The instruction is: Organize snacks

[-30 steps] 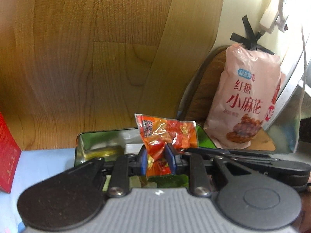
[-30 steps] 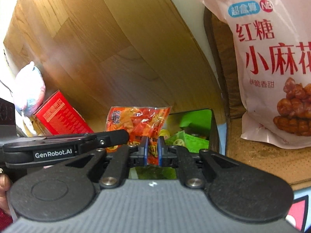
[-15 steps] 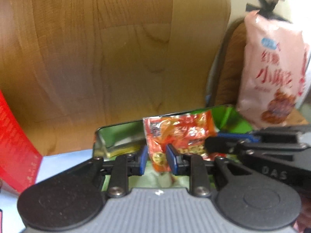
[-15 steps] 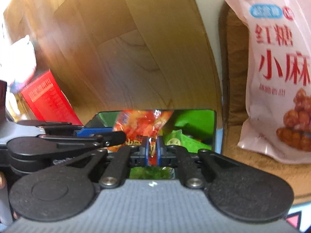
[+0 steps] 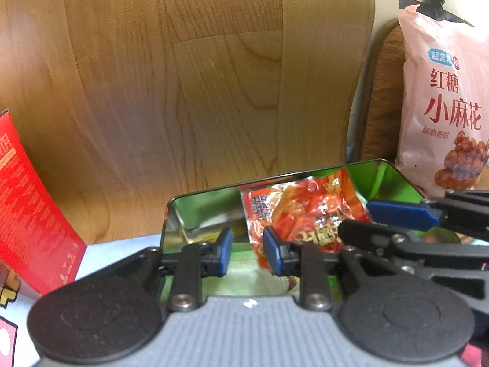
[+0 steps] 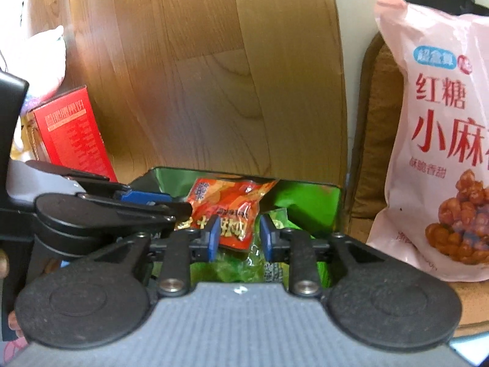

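Note:
An orange-red snack packet [image 5: 305, 214] rests tilted in an open metal tin [image 5: 198, 195], on top of green packets [image 6: 293, 205]. My left gripper [image 5: 248, 252] hangs over the tin's near side with its jaws opening. Nothing is between its blue pads, and the packet sits just right of them. My right gripper [image 6: 239, 238] is also opening. The packet's lower corner [image 6: 235, 229] lies between its pads with a gap on the right side. Each gripper shows in the other's view, close beside the packet.
A large pink bag of twisted dough snacks [image 6: 437, 137] leans on a brown cushion right of the tin. To the left stands a red box [image 5: 27, 208]. Directly behind the tin rises a wooden panel [image 5: 214, 76]. The tin sits on a light blue surface.
Both grippers held the packet pinched above the tin. It has come down into the tin, and both pairs of jaws have parted and let go of it.

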Available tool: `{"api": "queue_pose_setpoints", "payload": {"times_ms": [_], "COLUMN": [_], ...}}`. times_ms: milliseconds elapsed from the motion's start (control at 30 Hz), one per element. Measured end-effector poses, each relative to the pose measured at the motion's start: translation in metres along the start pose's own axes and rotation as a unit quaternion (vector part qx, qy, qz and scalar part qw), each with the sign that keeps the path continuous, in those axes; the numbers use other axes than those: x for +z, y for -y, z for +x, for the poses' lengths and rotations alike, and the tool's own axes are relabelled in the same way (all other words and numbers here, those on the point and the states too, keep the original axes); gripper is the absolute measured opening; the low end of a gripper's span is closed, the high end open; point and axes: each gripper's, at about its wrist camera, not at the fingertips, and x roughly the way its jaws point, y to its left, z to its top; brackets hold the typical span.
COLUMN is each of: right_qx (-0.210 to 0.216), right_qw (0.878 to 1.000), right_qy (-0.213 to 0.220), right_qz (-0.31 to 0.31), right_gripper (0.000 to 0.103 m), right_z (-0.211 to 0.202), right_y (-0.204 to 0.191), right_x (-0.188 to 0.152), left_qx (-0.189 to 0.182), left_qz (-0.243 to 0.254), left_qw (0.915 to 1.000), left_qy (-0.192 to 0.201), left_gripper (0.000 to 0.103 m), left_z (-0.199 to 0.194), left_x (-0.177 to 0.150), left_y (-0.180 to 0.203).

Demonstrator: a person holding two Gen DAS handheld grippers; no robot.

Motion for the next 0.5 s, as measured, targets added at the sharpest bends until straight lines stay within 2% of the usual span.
{"api": "queue_pose_setpoints", "payload": {"times_ms": [367, 500], "right_qx": [-0.008, -0.009], "right_qw": [1.000, 1.000], "right_qy": [0.023, 0.029], "right_qz": [-0.011, -0.002], "right_gripper": [0.035, 0.037], "right_z": [-0.028, -0.039], "right_y": [-0.009, -0.011], "right_x": [-0.004, -0.006], "left_qx": [0.004, 0.005], "left_qz": [-0.014, -0.018], "left_qw": [0.9998, 0.9997], "left_qy": [0.009, 0.017], "left_gripper": [0.032, 0.041], "left_z": [-0.023, -0.038], "left_x": [-0.007, -0.012], "left_y": [0.003, 0.004]}}
